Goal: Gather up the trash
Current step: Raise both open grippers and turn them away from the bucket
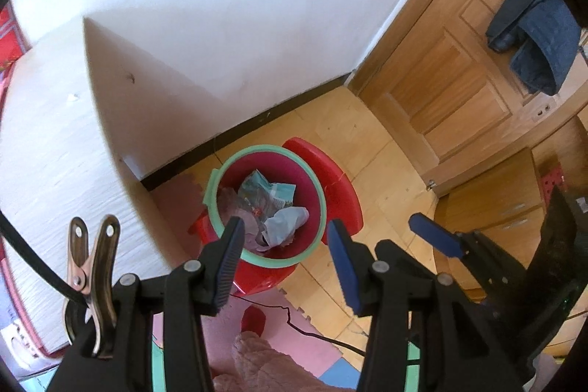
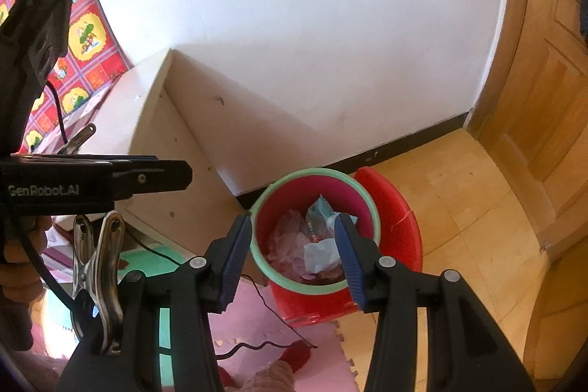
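left tool (image 1: pixel 284 237) and right tool (image 2: pixel 294 237): both part-open, pads clear of everything, nothing between the jaws. both hang above the bin, pointing steeply down.

round red plastic trash bin with mint-green rim (image 1: pixel 211 193) sits on the floor, dead centre in both wrist views. inside it: a crumpled pale-blue printed wrapper (image 1: pixel 266 190) at 12 o'clock, a crumpled white paper wad (image 1: pixel 286 221) at 5 o'clock, pinkish film (image 2: pixel 290 237) at 9 o'clock. lower part of the contents is hidden behind the tool fingers; small reddish bit in the middle too small to identify.

red plastic stool (image 1: pixel 330 179) at the bin's 2 o'clock, touching or just behind it, mostly hidden by the bin. can't tell whether the bin rests on it.

white cabinet side (image 1: pixel 55 142) close at 9 o'clock, dark baseboard (image 1: pixel 257 123) near at 12 o'clock. open wooden floor (image 1: pixel 386 179) at 3 o'clock up to the wooden door (image 1: pixel 459 79). pink foam mat edge (image 2: pixel 312 333) and a loose black cable (image 2: pixel 272 315) at 6 o'clock. right tool appears at the right edge of the left view, cut off.
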The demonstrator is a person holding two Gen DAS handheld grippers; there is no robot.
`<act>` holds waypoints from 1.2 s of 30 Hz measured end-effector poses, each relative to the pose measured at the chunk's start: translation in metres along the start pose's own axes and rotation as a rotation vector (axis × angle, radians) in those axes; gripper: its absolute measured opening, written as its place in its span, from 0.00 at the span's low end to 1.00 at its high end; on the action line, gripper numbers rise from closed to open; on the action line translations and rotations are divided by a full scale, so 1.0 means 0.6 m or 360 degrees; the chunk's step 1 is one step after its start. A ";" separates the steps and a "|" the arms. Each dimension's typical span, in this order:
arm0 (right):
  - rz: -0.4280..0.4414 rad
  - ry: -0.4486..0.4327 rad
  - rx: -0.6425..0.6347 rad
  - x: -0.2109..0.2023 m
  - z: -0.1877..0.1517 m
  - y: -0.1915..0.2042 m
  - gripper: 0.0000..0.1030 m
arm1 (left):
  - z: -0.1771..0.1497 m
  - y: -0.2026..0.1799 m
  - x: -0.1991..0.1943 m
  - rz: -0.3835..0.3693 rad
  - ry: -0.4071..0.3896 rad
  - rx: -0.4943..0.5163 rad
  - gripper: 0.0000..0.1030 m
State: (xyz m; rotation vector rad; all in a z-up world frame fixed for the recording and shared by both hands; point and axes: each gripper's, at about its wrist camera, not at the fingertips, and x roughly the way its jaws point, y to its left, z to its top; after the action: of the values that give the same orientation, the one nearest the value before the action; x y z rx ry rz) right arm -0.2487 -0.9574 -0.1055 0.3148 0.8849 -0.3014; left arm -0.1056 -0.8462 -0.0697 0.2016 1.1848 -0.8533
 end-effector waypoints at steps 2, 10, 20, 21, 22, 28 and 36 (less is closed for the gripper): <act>0.0006 -0.0014 -0.0008 -0.009 0.001 0.015 0.47 | -0.009 0.008 -0.022 -0.0006 -0.0020 -0.0006 0.48; 0.0019 -0.0093 -0.0110 -0.055 -0.001 0.092 0.47 | -0.041 0.036 -0.107 0.0024 -0.0100 -0.0043 0.48; 0.0144 -0.0169 -0.0172 -0.114 -0.008 0.180 0.47 | -0.099 0.099 -0.229 0.0119 -0.0236 -0.0142 0.48; 0.0166 -0.0174 -0.0178 -0.120 -0.009 0.191 0.47 | -0.107 0.105 -0.239 0.0129 -0.0248 -0.0154 0.48; 0.0180 -0.0178 -0.0182 -0.123 -0.010 0.198 0.47 | -0.113 0.112 -0.249 0.0137 -0.0259 -0.0170 0.48; 0.0273 -0.0205 -0.0235 -0.148 -0.015 0.255 0.47 | -0.157 0.157 -0.312 0.0212 -0.0320 -0.0279 0.48; 0.0390 -0.0227 -0.0390 -0.179 -0.028 0.359 0.47 | -0.218 0.218 -0.384 0.0327 -0.0374 -0.0408 0.48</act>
State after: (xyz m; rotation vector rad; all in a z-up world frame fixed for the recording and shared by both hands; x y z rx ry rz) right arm -0.2424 -0.7405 0.0005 0.1692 0.7248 0.0127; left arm -0.1388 -0.5748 0.0418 0.0120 1.0211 -0.5233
